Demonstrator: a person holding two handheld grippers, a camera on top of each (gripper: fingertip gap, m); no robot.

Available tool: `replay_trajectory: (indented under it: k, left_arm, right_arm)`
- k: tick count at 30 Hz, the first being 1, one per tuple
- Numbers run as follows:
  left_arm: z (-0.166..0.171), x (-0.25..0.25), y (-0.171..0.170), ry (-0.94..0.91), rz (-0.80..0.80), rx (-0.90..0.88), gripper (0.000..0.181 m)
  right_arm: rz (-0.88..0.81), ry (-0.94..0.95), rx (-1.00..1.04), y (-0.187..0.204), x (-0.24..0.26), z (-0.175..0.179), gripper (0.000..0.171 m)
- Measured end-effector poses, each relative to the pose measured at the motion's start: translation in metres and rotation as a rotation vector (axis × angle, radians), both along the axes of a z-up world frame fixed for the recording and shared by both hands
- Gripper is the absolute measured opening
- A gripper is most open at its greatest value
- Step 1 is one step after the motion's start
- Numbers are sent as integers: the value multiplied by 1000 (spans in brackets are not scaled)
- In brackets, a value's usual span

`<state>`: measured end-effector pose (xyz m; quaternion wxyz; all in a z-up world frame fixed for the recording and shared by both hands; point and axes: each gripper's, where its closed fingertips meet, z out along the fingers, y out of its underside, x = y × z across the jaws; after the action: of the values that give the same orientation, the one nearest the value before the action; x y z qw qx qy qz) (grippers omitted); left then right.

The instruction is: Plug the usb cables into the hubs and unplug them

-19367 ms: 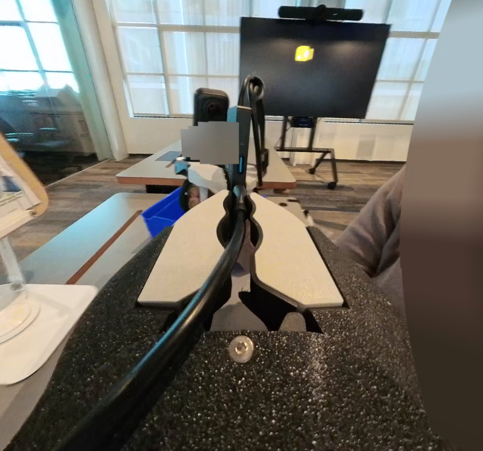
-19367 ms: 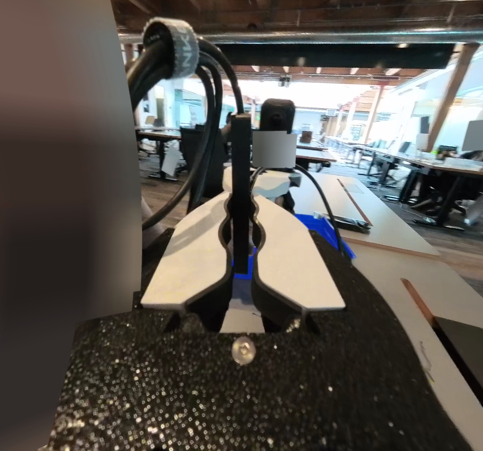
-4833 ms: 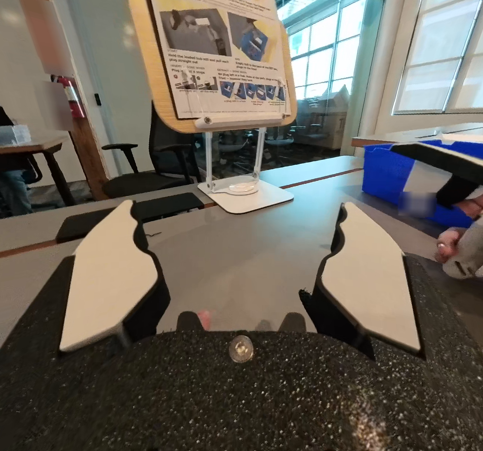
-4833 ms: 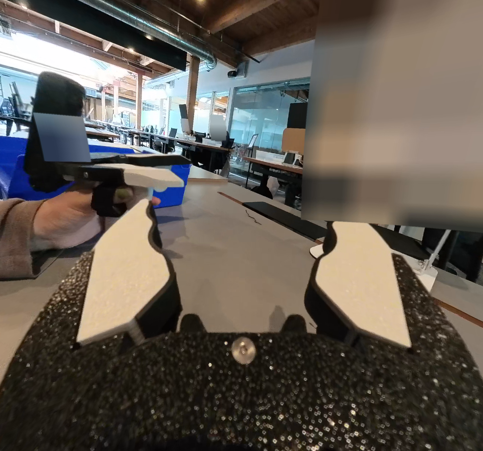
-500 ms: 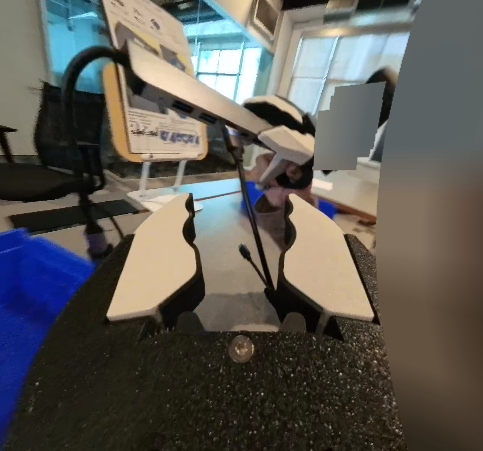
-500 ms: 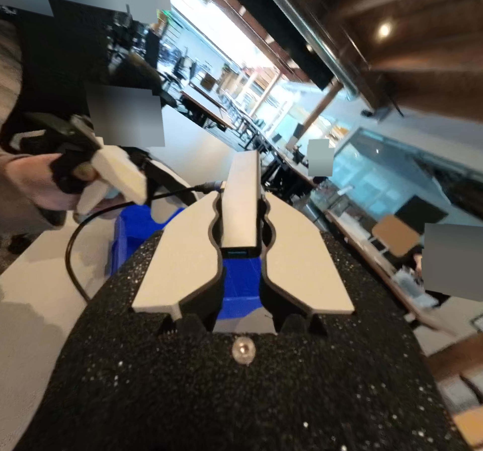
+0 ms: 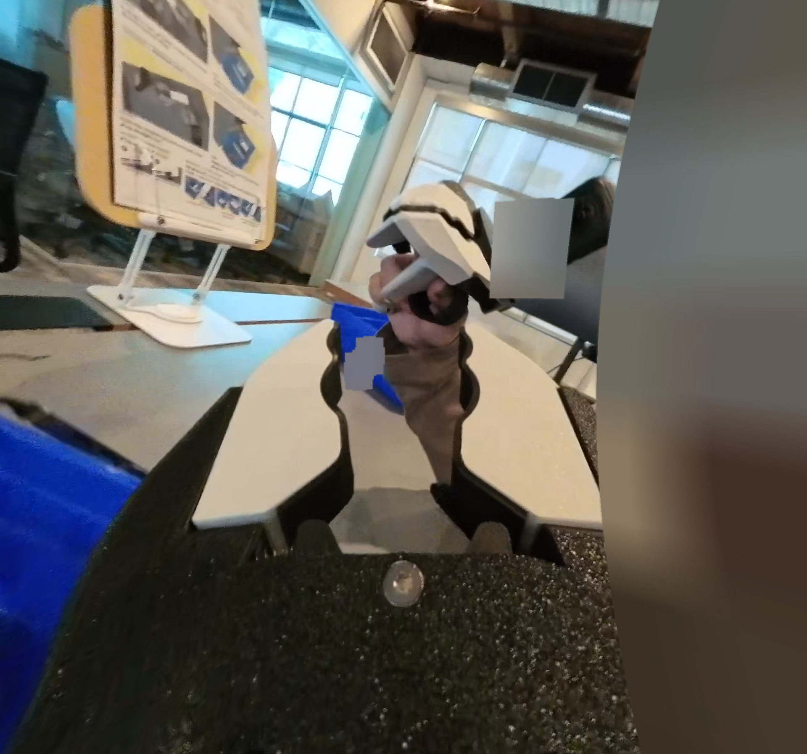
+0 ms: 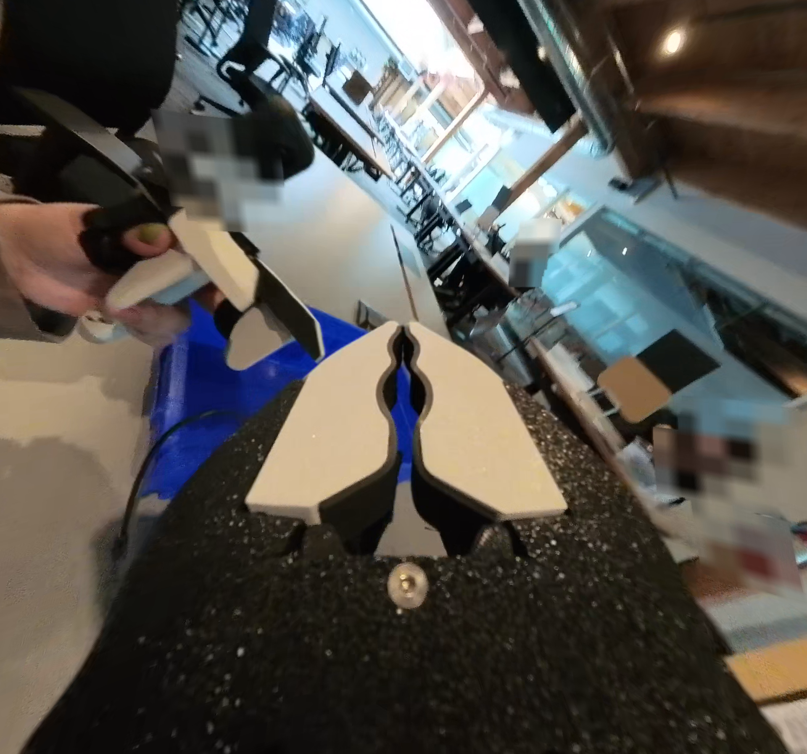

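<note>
— How did the left gripper point(image 7: 395, 340) stand?

— Released. Its own camera showed the two pale fingers point(image 7: 279, 449) well apart, with nothing between them and nothing touching either one. Only the grey table point(image 7: 109, 383) and a person's sleeve point(image 7: 428, 405) showed through the gap.

— And the right gripper point(image 8: 402, 327)?

— Clenched on nothing. Its fingertips met, and only a thin wavy slit ran back between the fingers. The view was tilted hard to one side.

— Where was the cable?

— Only the right wrist view caught it. A thin black cable point(image 8: 144, 457) curved at the left, from the side of a blue bin point(image 8: 196, 383) down toward the table. Neither gripper touched it. Its ends could not be made out, and no hub could be told in either view.

— What did the left view show that the right did not?

— An instruction board point(image 7: 183, 90) on a white stand at the far side of the table, and a second blue bin point(image 7: 52, 536) close at the lower left. It also showed the right gripper from the front, held up in a hand point(image 7: 415, 322) with its fingers pressed together.

— And the right view alone?

— The other hand point(image 8: 43, 261) holding the left gripper above the bin, its fingers spread.
</note>
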<state>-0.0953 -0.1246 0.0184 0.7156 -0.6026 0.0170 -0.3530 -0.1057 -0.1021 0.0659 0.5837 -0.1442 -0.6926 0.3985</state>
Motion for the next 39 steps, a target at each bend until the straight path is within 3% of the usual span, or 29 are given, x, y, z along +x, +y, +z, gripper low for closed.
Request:
replay_trajectory:
  k: [1,5,7,12,17,20,22,26,34,39]
  left_arm:
    - [-5,-3,3,-3,9,-24,51]
    - [-12,-12,6,-19,30,-59,51]
    - [-11,-19,4,-15,63,-47,50]
    - [-13,-27,2,29,113,-64,50]
    - [-15,-27,2,54,121,-78,50]
    - [-17,-28,3,52,119,-82,52]
    - [-18,-29,3,46,115,-85,54]
    - [-15,-30,2,45,118,-75,62]
    - [-3,-3,1,140,105,-26,65]
    - [3,44,21,184,22,3,64]
  right_arm:
    - [-18,-37,-23,9,-6,-7,0]
    - [-154,-259,-117,58,-25,-43,0]
    - [-178,-394,-196,79,-31,-70,17]
    - [-6,-831,-506,90,-46,-155,60]
    - [54,-1066,-675,86,-64,-222,80]
    - [68,-1115,-684,77,-72,-238,70]
    - [27,-1127,-678,78,-76,-244,33]
    - [64,-1036,-700,80,-74,-215,31]
    - [51,-478,-568,106,-23,-67,26]
    - [2,-192,-454,129,36,-6,25]
